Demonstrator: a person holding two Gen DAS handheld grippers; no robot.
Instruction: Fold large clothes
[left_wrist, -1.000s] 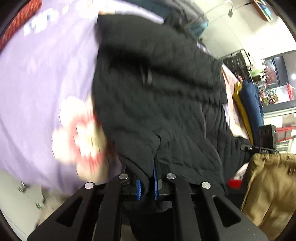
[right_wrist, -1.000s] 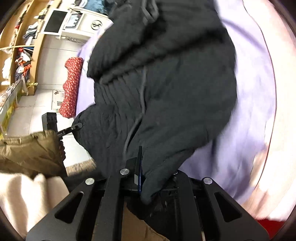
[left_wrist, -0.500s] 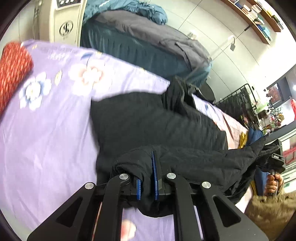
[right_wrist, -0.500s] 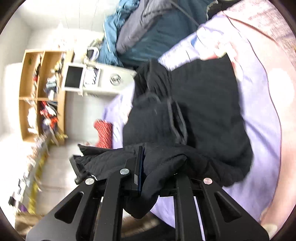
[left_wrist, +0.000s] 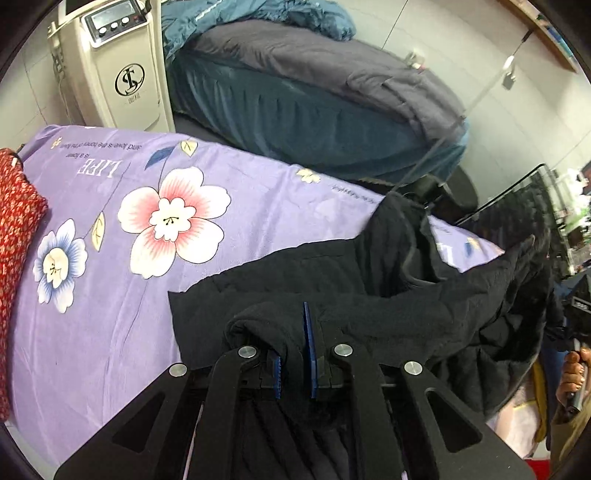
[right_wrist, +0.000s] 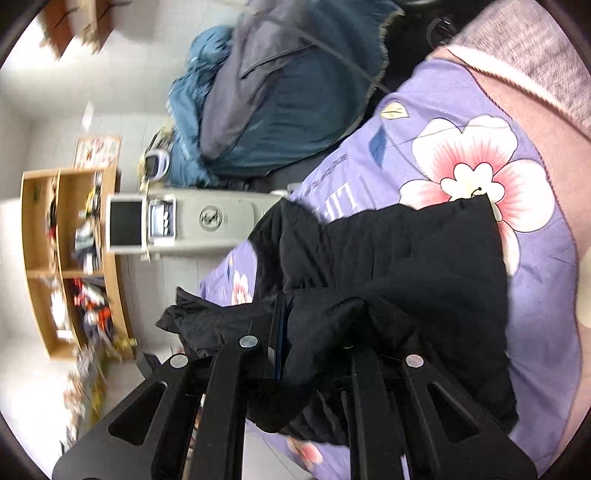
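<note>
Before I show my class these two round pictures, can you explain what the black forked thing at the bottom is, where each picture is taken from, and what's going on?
Each picture comes from a fisheye camera on a hand-held gripper, looking along its two fingers; no robot is involved. A person holds one in each hand. The left gripper and the right gripper each pinch a black quilted garment, lifting its near edge over a purple flowered sheet. The left jaws are easing open slightly, cloth between them. A red cushion lies at the sheet's edge.
</note>
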